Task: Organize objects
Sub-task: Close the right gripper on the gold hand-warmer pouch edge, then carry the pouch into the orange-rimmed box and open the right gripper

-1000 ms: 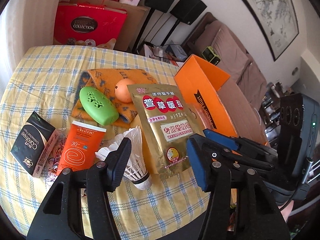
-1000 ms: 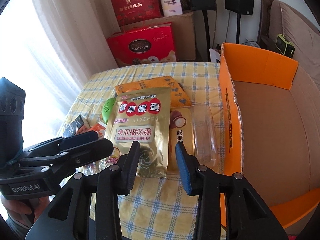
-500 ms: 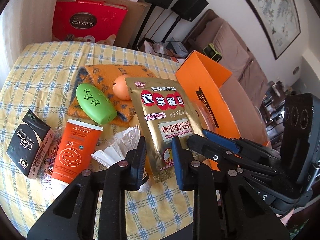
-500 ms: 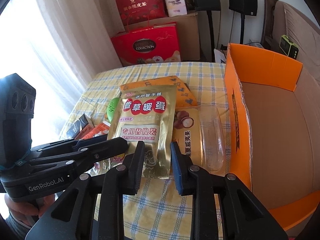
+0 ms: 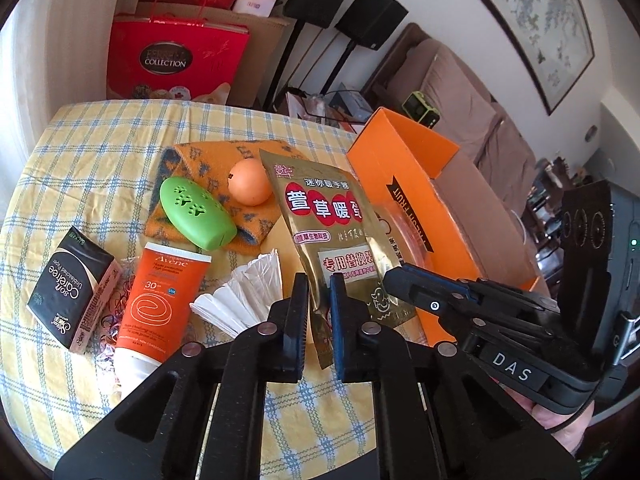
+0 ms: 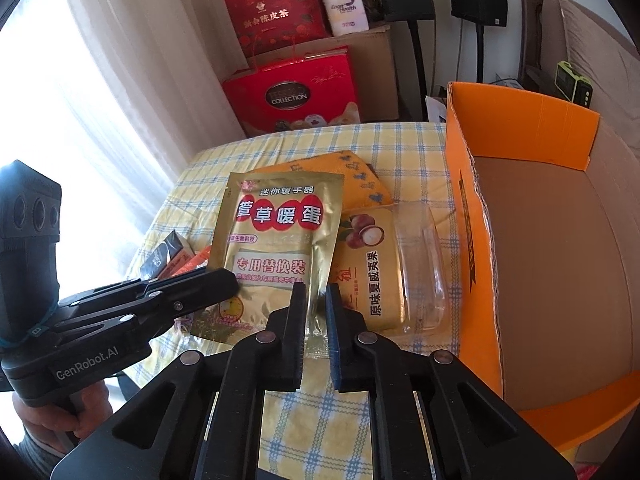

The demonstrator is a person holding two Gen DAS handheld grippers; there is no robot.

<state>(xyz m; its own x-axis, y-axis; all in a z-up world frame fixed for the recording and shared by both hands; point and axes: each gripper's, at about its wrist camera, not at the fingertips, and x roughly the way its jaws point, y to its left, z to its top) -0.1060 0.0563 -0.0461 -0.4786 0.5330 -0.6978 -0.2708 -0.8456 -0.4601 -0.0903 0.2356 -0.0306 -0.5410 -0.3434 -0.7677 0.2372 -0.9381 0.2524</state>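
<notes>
A gold foil pouch [image 5: 328,232] with red Chinese lettering is held up off the checked tablecloth by both grippers. My left gripper [image 5: 319,320] is shut on the pouch's bottom left corner. My right gripper [image 6: 317,328] is shut on its bottom right corner, and the pouch [image 6: 280,240] fills the middle of the right wrist view. The orange cardboard box [image 6: 540,264] stands open and empty just right of the pouch, also in the left wrist view [image 5: 416,184].
On the cloth lie a shuttlecock [image 5: 244,296], an orange sunscreen tube [image 5: 160,296], a black box [image 5: 72,284], a green case [image 5: 196,212], an orange egg [image 5: 250,182] on a towel [image 5: 208,160], and a clear nut packet [image 6: 400,268]. Red gift boxes [image 5: 176,60] stand behind.
Both grippers closed from open onto the pouch's bottom corners, and the pouch has lifted slightly off the cloth.
</notes>
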